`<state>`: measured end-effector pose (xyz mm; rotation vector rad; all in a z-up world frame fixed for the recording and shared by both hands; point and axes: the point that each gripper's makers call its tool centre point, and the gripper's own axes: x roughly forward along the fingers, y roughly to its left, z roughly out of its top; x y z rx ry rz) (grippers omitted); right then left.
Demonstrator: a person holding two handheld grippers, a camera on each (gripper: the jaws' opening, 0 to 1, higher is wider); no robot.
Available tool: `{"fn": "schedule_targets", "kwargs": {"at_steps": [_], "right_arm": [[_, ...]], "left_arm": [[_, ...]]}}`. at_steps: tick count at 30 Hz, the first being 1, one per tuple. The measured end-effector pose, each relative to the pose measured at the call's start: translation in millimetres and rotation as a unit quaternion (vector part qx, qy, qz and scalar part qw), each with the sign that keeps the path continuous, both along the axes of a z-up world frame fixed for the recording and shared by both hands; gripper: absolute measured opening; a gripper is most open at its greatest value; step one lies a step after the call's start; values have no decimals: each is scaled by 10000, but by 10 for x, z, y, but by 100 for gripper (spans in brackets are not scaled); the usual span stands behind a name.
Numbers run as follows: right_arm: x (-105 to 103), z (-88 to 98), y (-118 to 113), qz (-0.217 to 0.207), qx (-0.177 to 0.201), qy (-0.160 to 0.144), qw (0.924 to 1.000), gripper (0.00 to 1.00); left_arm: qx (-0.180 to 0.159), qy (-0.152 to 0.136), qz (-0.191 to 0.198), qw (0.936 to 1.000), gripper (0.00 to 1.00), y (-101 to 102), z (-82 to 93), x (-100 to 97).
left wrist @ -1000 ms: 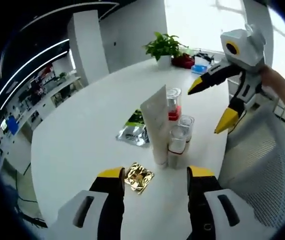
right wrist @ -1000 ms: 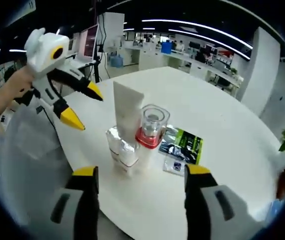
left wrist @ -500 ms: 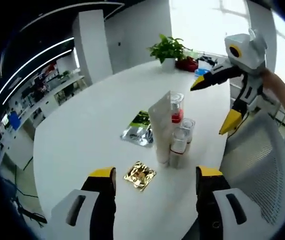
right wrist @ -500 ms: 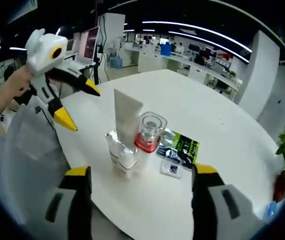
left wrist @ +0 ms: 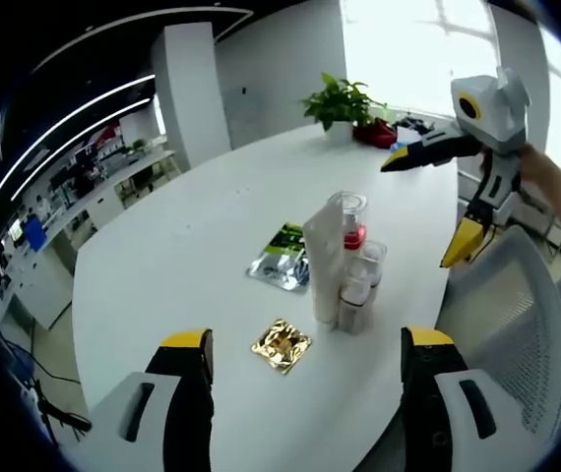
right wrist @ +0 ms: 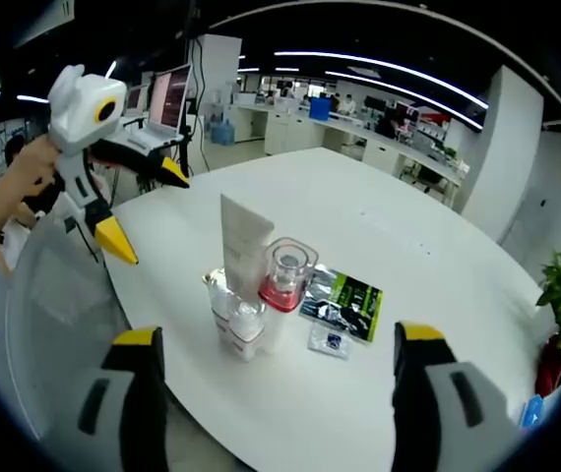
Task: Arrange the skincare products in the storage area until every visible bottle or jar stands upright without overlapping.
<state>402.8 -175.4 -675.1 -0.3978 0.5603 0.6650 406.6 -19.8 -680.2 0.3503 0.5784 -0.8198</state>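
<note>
Several skincare products stand upright in a tight cluster on the white table [left wrist: 162, 256]: a white tube [left wrist: 322, 265], a clear jar with a red band [left wrist: 348, 222] and small clear bottles [left wrist: 354, 292]. My left gripper [left wrist: 307, 339] is open and empty, well short of them. My right gripper [left wrist: 428, 202] hangs open beyond the table edge. From the right gripper view the tube [right wrist: 242, 241], the jar [right wrist: 284, 275] and the bottles [right wrist: 237, 317] stand ahead of my open right gripper [right wrist: 278, 334]. The left gripper [right wrist: 145, 206] shows at the left, open.
A gold sachet [left wrist: 281, 344] and a silver-green sachet [left wrist: 282, 258] lie flat beside the cluster. A small sachet [right wrist: 330, 341] lies by the green one [right wrist: 344, 293]. A potted plant [left wrist: 340, 98] stands at the table's far end. A mesh chair [left wrist: 517, 324] is at the table edge.
Both views have pulled back from the cluster, which now looks smaller and farther off. The products and sachets have not moved. Both grippers stay open.
</note>
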Motion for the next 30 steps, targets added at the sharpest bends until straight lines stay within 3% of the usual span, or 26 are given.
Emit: {"fn": "schedule_targets", "kwargs": {"at_steps": [18,30], "right_arm": [[13,78,11,78,-48,-106,9999,100],[10,52,-13,86,-85,-64,9999,100]], "left_arm": [[54,-6,-42,10000,92,57,27,1],[79,50,-138,9999,97,35,14,-26]]}}
